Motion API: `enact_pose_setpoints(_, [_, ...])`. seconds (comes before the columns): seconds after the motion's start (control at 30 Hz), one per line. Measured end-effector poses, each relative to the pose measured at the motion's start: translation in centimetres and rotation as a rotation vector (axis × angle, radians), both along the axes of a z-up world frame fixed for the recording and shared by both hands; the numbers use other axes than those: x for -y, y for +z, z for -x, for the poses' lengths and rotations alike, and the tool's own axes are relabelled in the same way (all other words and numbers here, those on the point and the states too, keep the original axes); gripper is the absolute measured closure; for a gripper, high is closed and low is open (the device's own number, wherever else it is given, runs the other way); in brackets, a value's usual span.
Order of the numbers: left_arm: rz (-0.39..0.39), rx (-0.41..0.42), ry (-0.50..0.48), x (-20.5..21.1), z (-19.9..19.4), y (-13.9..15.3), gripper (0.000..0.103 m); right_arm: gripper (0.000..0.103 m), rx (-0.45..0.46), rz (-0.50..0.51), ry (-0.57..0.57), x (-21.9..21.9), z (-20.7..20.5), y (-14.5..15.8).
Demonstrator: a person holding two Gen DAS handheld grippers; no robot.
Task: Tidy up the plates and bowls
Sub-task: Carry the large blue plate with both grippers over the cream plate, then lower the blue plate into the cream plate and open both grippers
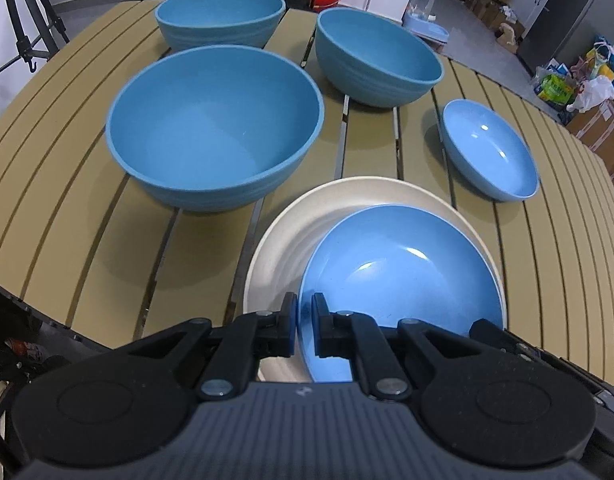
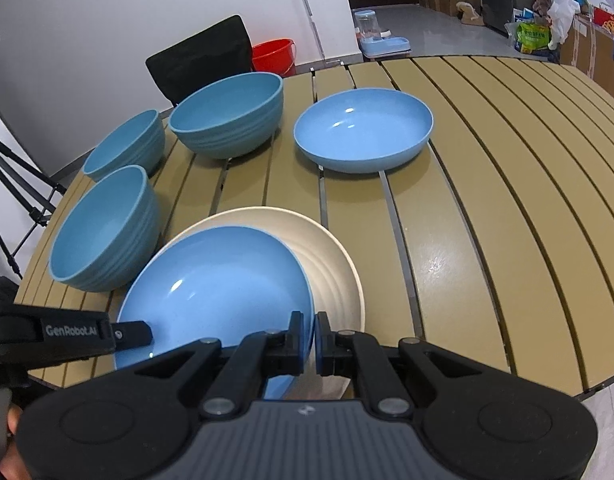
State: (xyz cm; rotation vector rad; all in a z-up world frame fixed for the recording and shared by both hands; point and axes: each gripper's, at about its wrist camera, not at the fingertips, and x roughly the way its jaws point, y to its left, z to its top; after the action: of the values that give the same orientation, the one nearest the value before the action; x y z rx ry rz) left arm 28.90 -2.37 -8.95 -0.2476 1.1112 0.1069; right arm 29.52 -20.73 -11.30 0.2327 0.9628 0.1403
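A shallow blue plate is held over a cream plate, offset toward the table's near edge. My left gripper is shut on its left rim and my right gripper on its right rim. A left finger shows at that rim in the right wrist view. I cannot tell whether the blue plate touches the cream one. Three deep blue bowls stand behind on the left. A second shallow blue plate lies to the right.
The slatted tan table is bare on its right side. A black chair and a red bucket stand beyond the far edge. A tripod is at the left. Boxes and bags line the far wall.
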Motion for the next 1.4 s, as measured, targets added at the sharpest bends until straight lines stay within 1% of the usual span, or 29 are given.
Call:
enact_pose_setpoints(0.2, [-0.014,-0.005,-0.008,0.1,-0.6,-1.1,0.095,0.098,0.0,0.014,0.004,-0.3,-0.5,-1.1])
enact_pose_setpoints(0.33, [-0.023,-0.001,-0.014,0.1,-0.8,-1.4,0.094,0.098,0.02,0.036,0.02,-0.6,-0.5,-1.2])
enact_pose_setpoints(0.43, [-0.027,0.002,-0.021,0.1,-0.8,-1.4,0.094,0.097,0.017,0.044,0.029,-0.7,-0.6,-1.3])
enact_pose_setpoints(0.47, [-0.024,0.001,-0.026,0.1,-0.8,-1.4,0.093,0.097,0.015,0.043,0.03,-0.7,-0.7,-1.3])
enact_pose_setpoints(0.5, [-0.015,0.0,-0.029,0.0,-0.8,-1.4,0.093,0.093,0.013,0.04,0.031,-0.7,-0.6,-1.3])
enact_pose_setpoints(0.53, [-0.005,0.001,-0.029,-0.1,-0.8,-1.4,0.092,0.092,0.01,0.034,0.031,-0.6,-0.6,-1.3])
enact_pose_setpoints(0.6, [0.021,0.014,-0.034,-0.4,-0.6,-1.2,0.086,0.091,0.015,0.034,0.024,-0.5,-0.5,-1.1])
enact_pose_setpoints(0.67, [0.022,0.036,-0.036,-0.5,-0.4,-0.8,0.068,0.088,0.028,0.03,0.022,-0.3,-0.4,-0.8])
enact_pose_setpoints(0.73, [0.02,0.071,-0.04,-0.6,0.0,0.0,0.061,0.084,0.045,0.021,0.019,-0.1,-0.1,-0.3])
enact_pose_setpoints(0.8, [0.027,0.103,-0.049,-0.7,0.4,0.8,0.059,0.073,0.066,0.012,0.016,0.1,0.3,0.2])
enact_pose_setpoints(0.83, [0.034,0.118,-0.052,-0.8,0.6,1.2,0.057,0.07,0.074,0.01,0.012,0.2,0.4,0.4])
enact_pose_setpoints(0.9, [0.038,0.147,-0.05,-0.8,1.0,1.9,0.05,0.061,0.09,0.012,0.005,0.5,0.8,1.0])
enact_pose_setpoints(0.93, [0.038,0.167,-0.051,-0.9,1.3,2.3,0.045,0.06,0.099,0.01,0.002,0.7,1.0,1.2])
enact_pose_setpoints(0.97, [0.037,0.186,-0.052,-0.9,1.6,2.7,0.039,0.054,0.108,0.008,0.001,0.8,1.3,1.4])
enact_pose_setpoints(1.0, [0.032,0.203,-0.052,-1.0,2.0,3.1,0.035,0.046,0.116,0.007,-0.001,1.0,1.6,1.7])
enact_pose_setpoints(1.03, [0.025,0.22,-0.053,-1.1,2.3,3.3,0.028,0.041,0.127,0.007,-0.002,1.1,2.0,1.9])
enact_pose_setpoints(1.07, [0.017,0.24,-0.055,-1.1,2.7,3.6,0.02,0.031,0.138,0.008,-0.002,1.3,2.4,2.1])
enact_pose_setpoints(1.1, [0.01,0.261,-0.057,-1.3,3.2,3.9,0.016,0.021,0.149,0.009,-0.003,1.5,2.8,2.3])
enact_pose_setpoints(1.17, [0.001,0.298,-0.059,-1.6,4.2,4.4,0.008,0.014,0.168,0.013,-0.002,1.8,3.7,2.8])
enact_pose_setpoints(1.23, [0.003,0.328,-0.06,-2.0,5.3,4.6,0.0,0.012,0.181,0.028,0.009,1.9,4.5,3.2])
enact_pose_setpoints(1.3, [0.007,0.357,-0.062,-2.6,6.6,4.7,0.0,0.003,0.2,0.044,0.017,2.0,5.5,3.6])
enact_pose_setpoints(1.33, [0.007,0.371,-0.066,-2.8,7.2,4.7,0.0,0.0,0.212,0.049,0.022,2.1,5.9,3.8])
enact_pose_setpoints(1.4, [-0.008,0.385,-0.062,-3.3,8.4,4.6,0.0,0.0,0.229,0.062,0.031,2.2,6.7,4.2])
